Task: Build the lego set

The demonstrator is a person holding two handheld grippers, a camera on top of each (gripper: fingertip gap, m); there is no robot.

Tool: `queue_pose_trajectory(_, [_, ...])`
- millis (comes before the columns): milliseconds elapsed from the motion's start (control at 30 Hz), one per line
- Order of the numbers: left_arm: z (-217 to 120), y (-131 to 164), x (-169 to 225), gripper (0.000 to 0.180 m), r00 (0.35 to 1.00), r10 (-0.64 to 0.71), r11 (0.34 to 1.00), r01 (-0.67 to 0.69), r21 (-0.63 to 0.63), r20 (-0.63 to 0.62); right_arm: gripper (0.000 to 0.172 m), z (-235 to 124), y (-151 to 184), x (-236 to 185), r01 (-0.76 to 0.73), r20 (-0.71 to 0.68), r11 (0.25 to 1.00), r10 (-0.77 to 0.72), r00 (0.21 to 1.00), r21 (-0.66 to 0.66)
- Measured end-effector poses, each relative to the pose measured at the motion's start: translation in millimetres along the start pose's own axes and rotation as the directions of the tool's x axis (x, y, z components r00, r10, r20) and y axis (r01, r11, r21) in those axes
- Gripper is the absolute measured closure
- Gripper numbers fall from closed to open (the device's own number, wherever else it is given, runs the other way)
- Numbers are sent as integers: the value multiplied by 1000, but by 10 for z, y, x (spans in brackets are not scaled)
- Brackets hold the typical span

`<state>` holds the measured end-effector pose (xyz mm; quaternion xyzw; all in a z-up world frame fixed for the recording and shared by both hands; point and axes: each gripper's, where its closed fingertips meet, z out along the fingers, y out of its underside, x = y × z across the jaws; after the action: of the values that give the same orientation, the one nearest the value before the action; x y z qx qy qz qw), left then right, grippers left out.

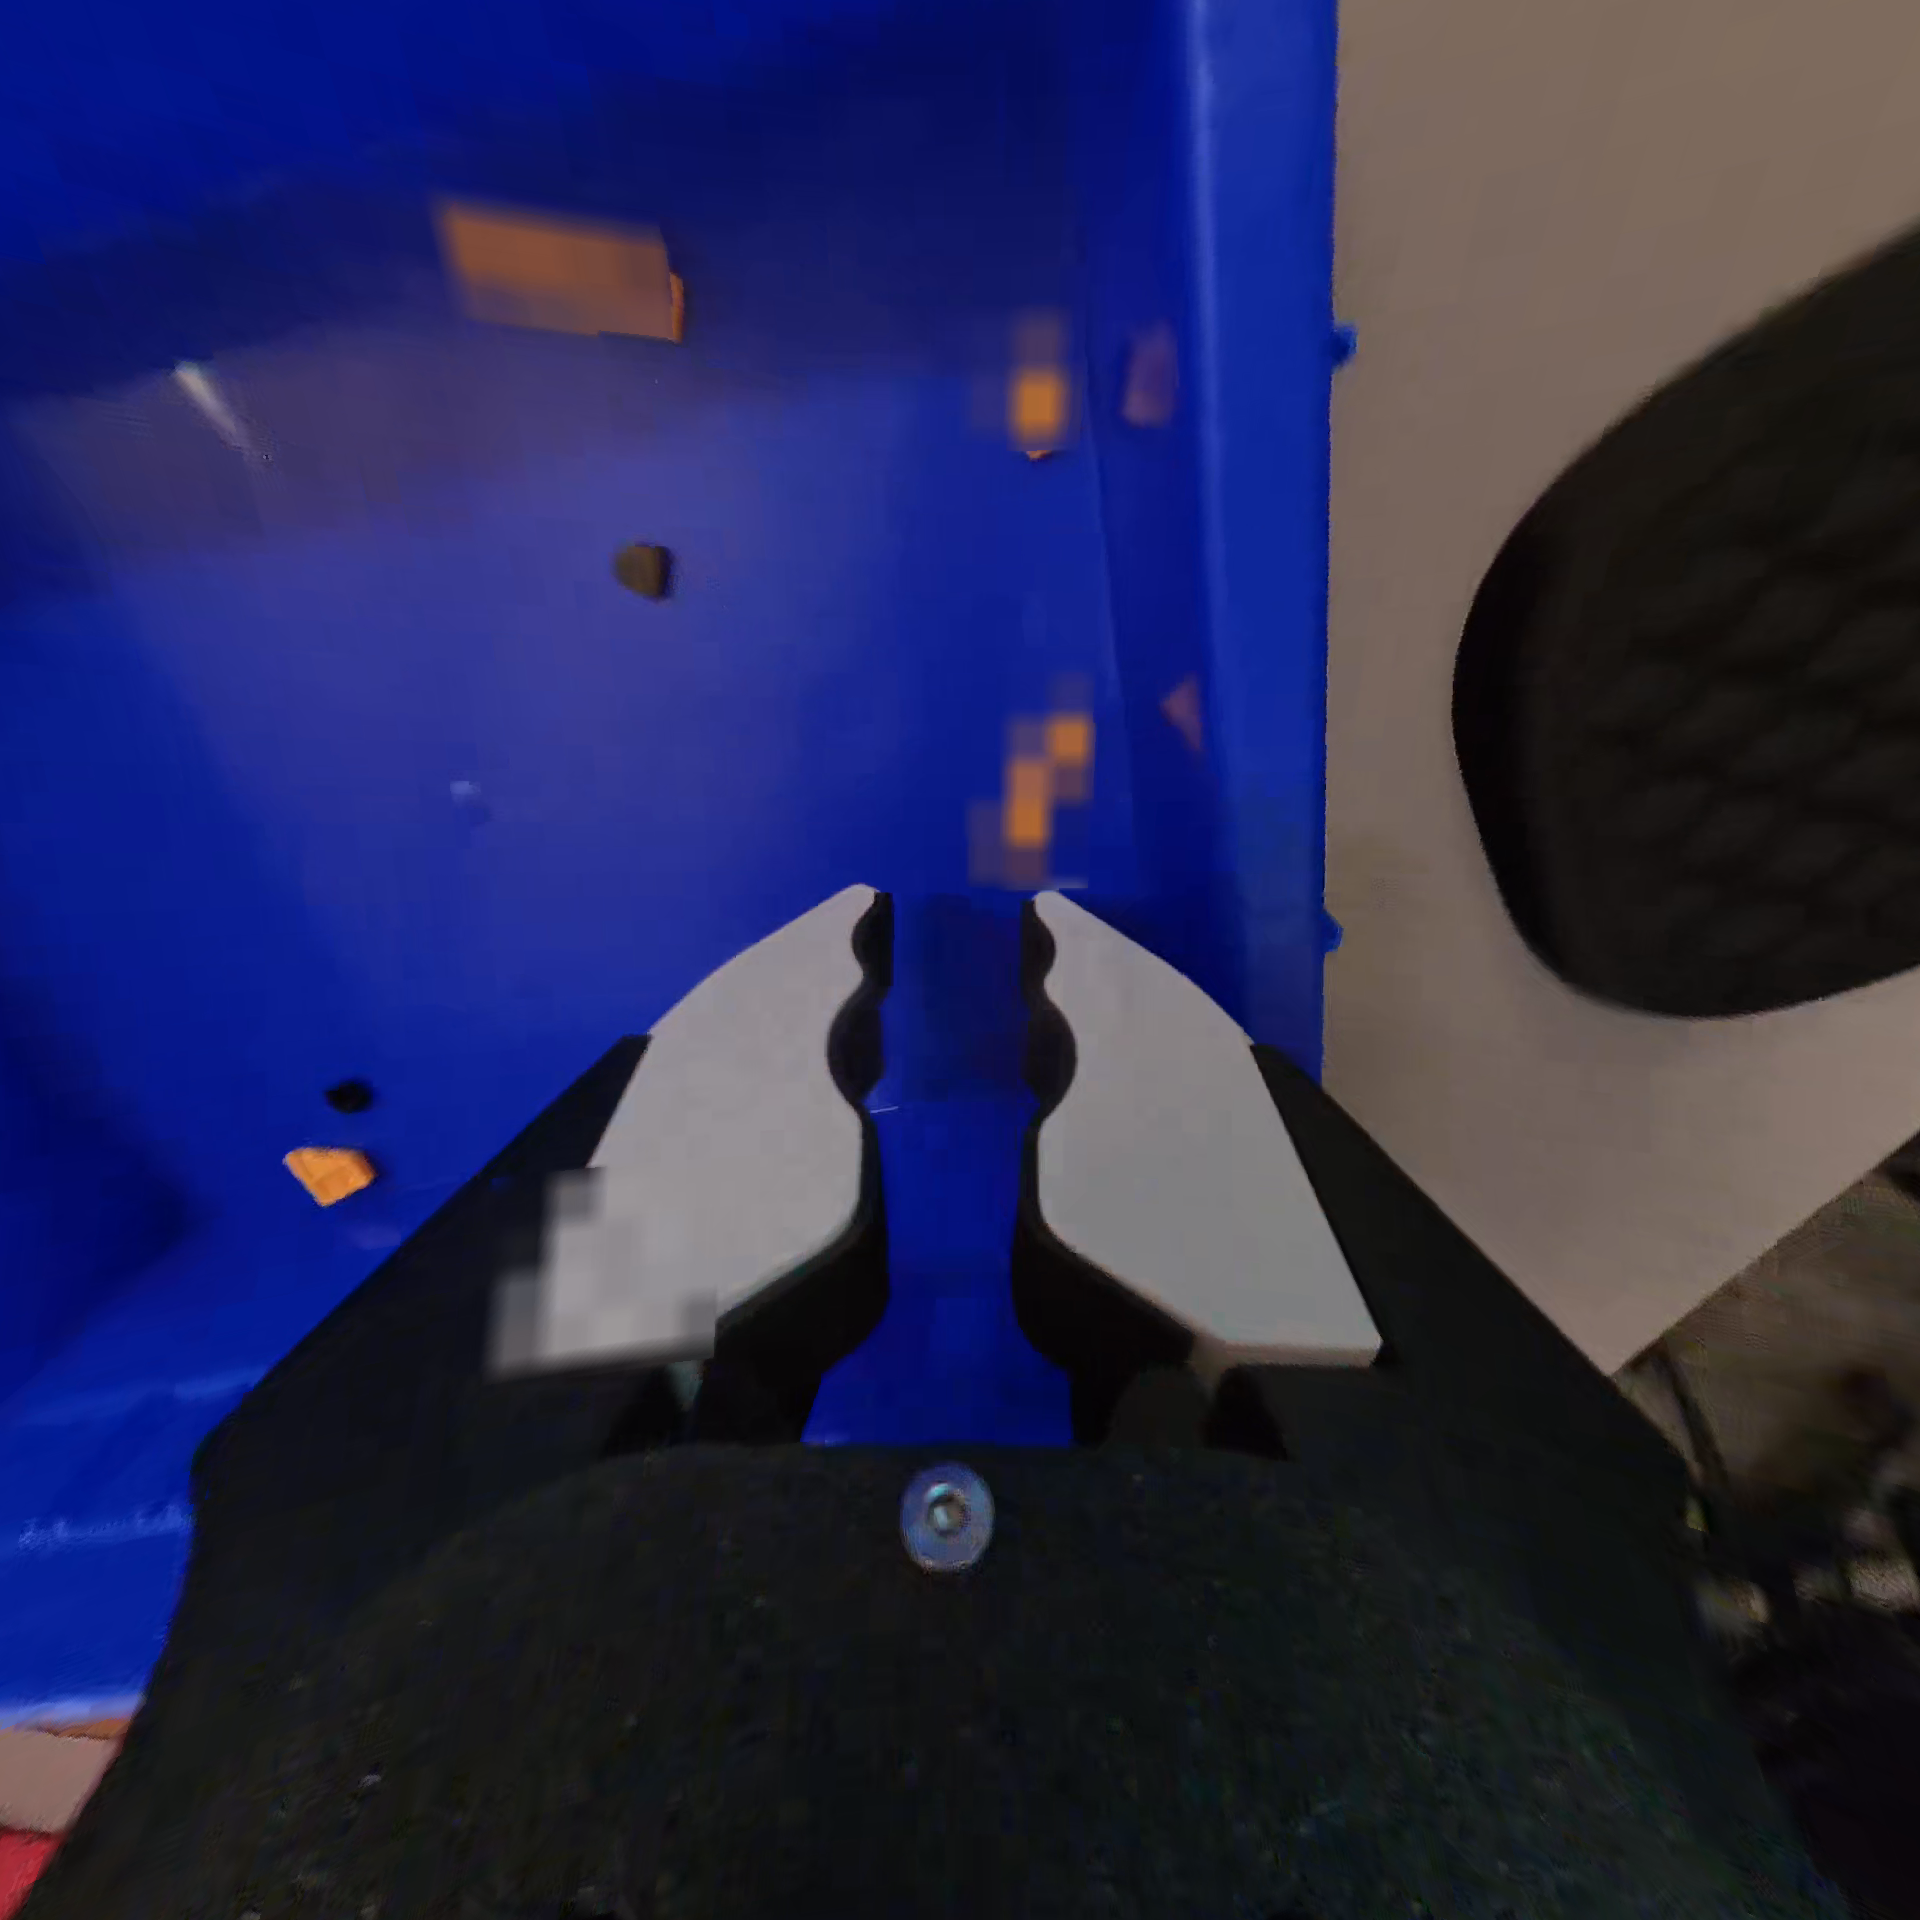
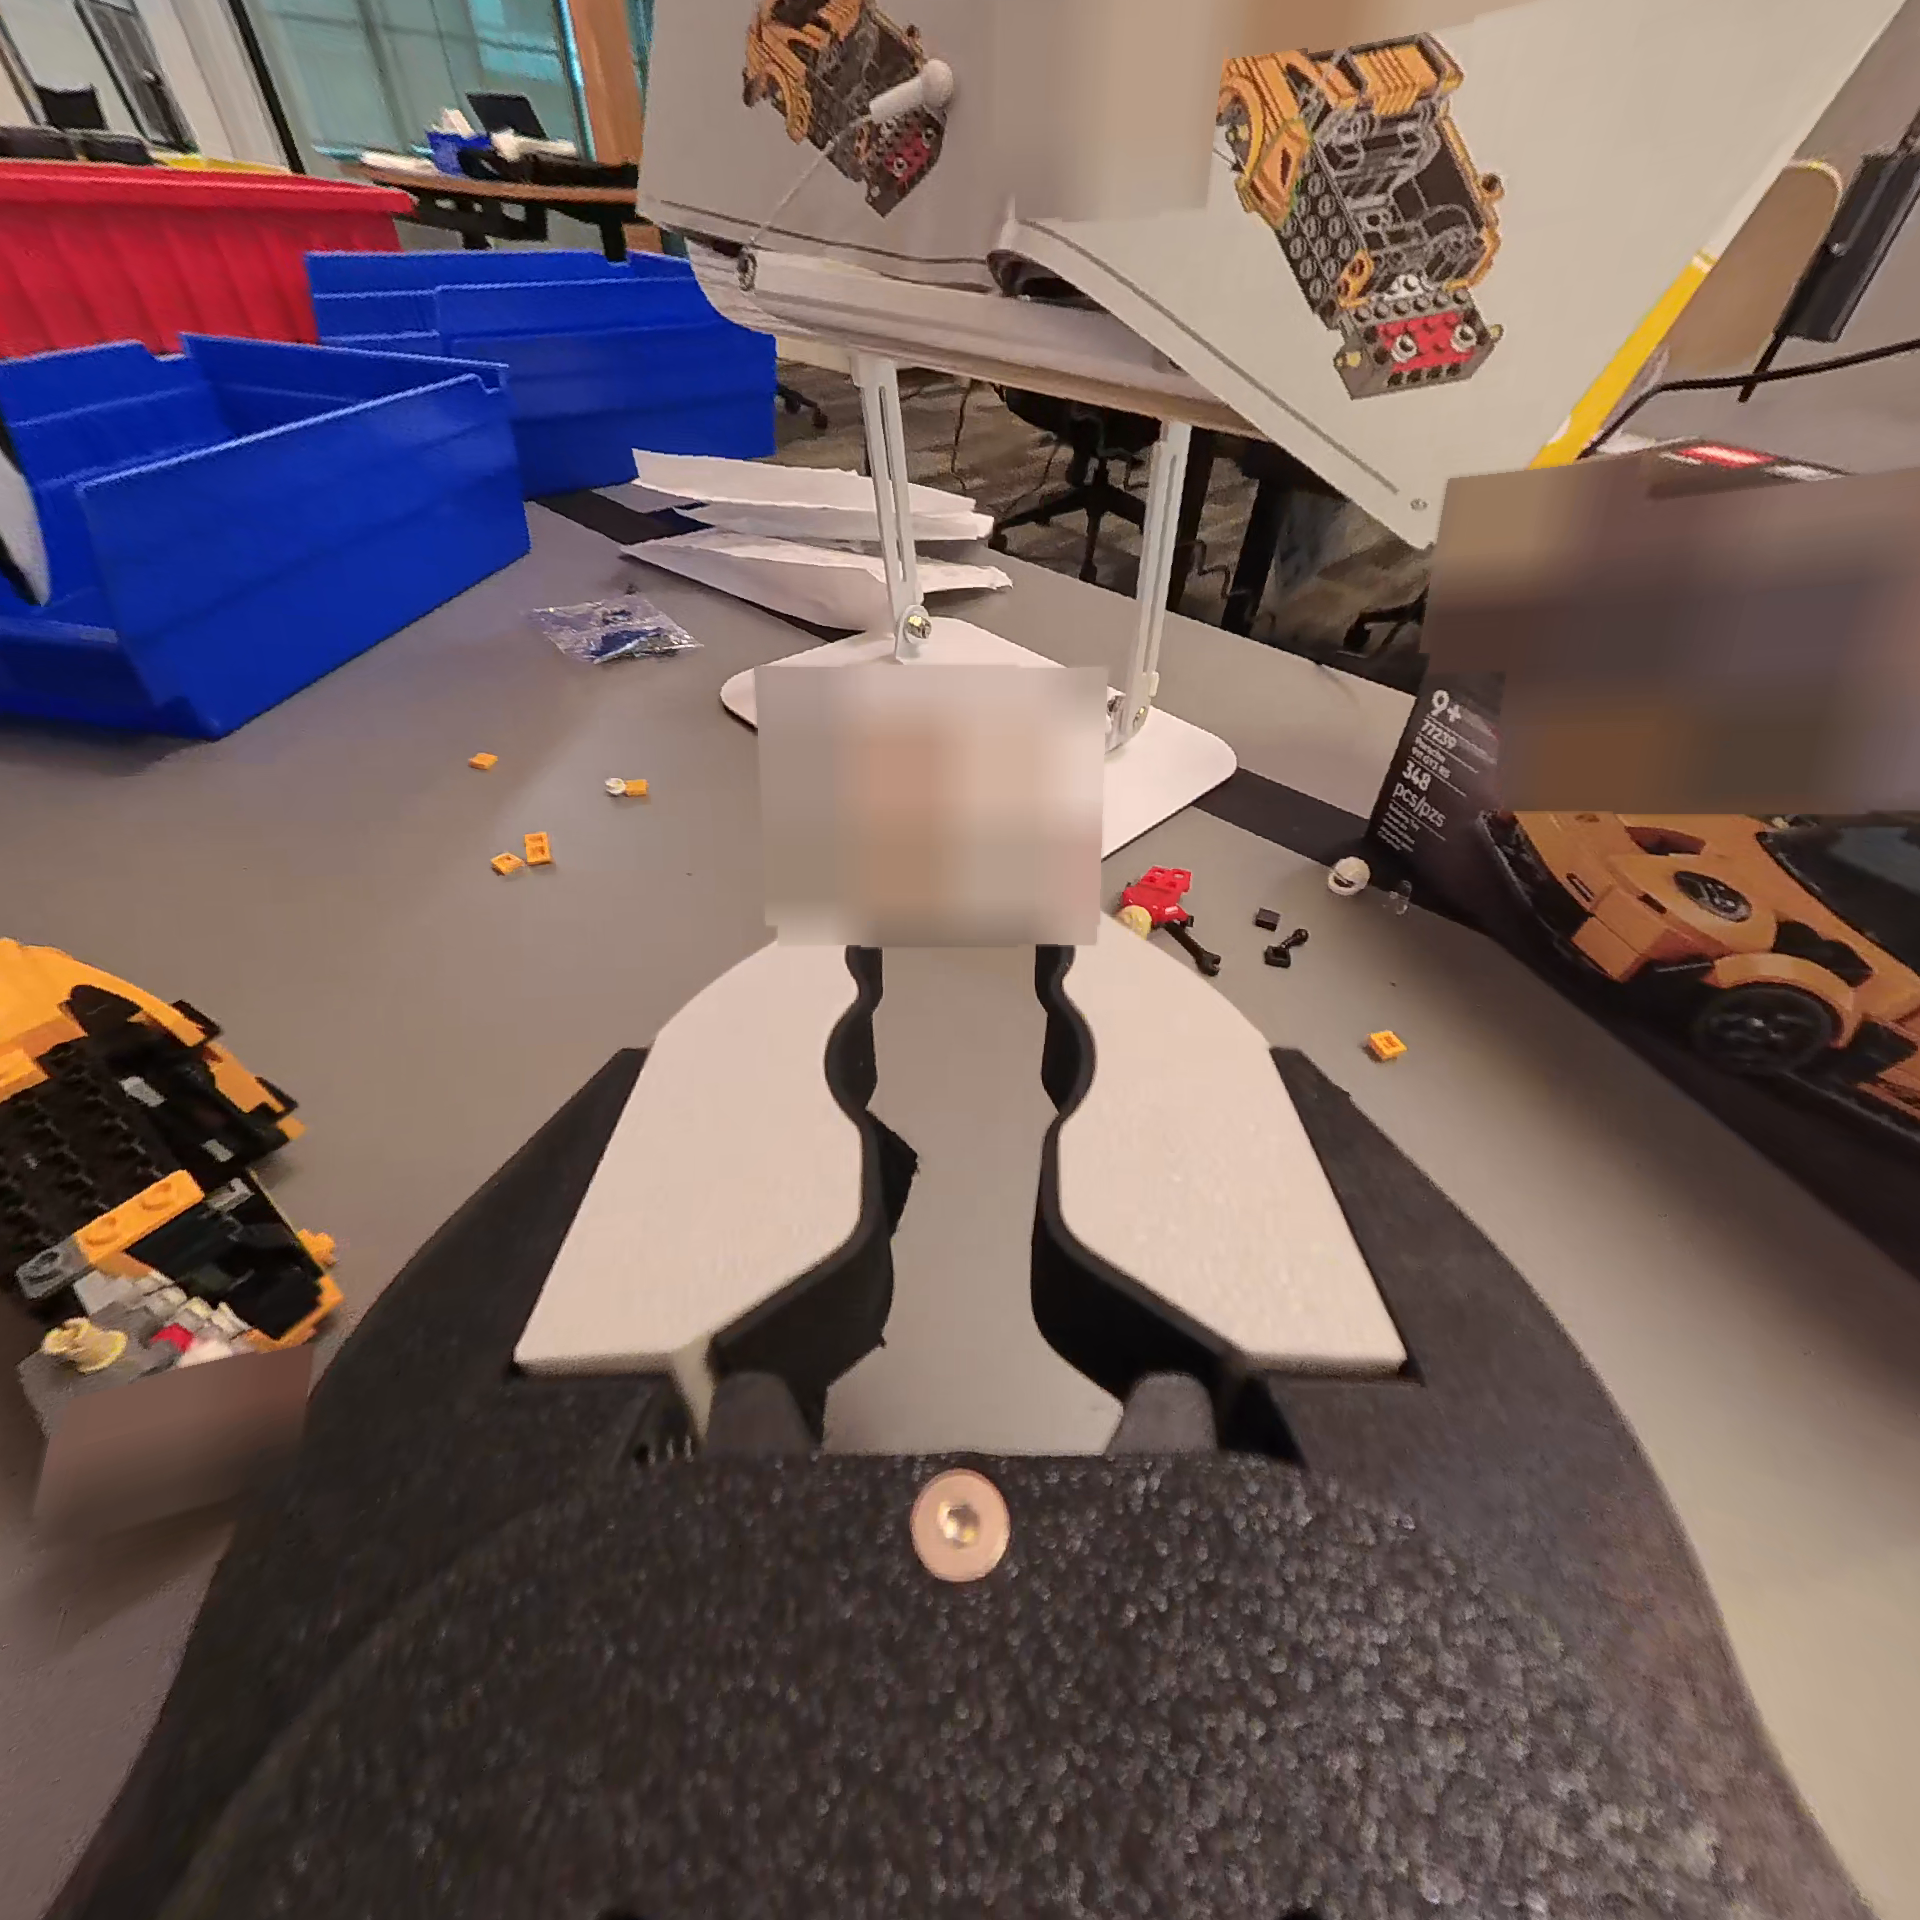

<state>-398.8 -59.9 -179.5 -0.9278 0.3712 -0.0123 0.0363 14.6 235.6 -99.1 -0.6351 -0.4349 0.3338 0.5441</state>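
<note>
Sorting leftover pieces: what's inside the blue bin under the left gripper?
Inside the blue bin, a few small orange pieces and dark pieces lie scattered. The left gripper hides the near floor.

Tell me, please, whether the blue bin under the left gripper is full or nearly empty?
Nearly empty: the blue bin shows mostly bare floor, with a few scattered orange pieces.

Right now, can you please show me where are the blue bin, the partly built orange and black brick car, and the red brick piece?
blue bin (image 1: 1262,520): left wrist view, on its right wall.
partly built orange and black brick car (image 2: 114,1132): right wrist view, on its black middle.
red brick piece (image 2: 1158,894): right wrist view, on its red top.
</note>
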Motion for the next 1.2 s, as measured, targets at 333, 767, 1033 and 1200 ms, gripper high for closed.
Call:
queue_pose_trajectory(333, [231,-112,79,159,982,158,983,-167,-73,-108,144,46,83,66,-18,-31,1000,18,999,-20])
queue_pose_trajectory(767, [109,-298,-559,164,972,-47,999,44,18,230,145,-21,60,46,-28,-17,1000,28,999,4])
queue_pose_trajectory(1033, [-182,-405,-695,157,939,-182,976,134,174,293,146,-28,77,45,-43,-13,999,43,999,1])
queue_pose_trajectory(1200, [-215,-468,-595,157,952,-199,961,143,238,233,145,-10,113,30,-38,-11,999,38,999,-17])
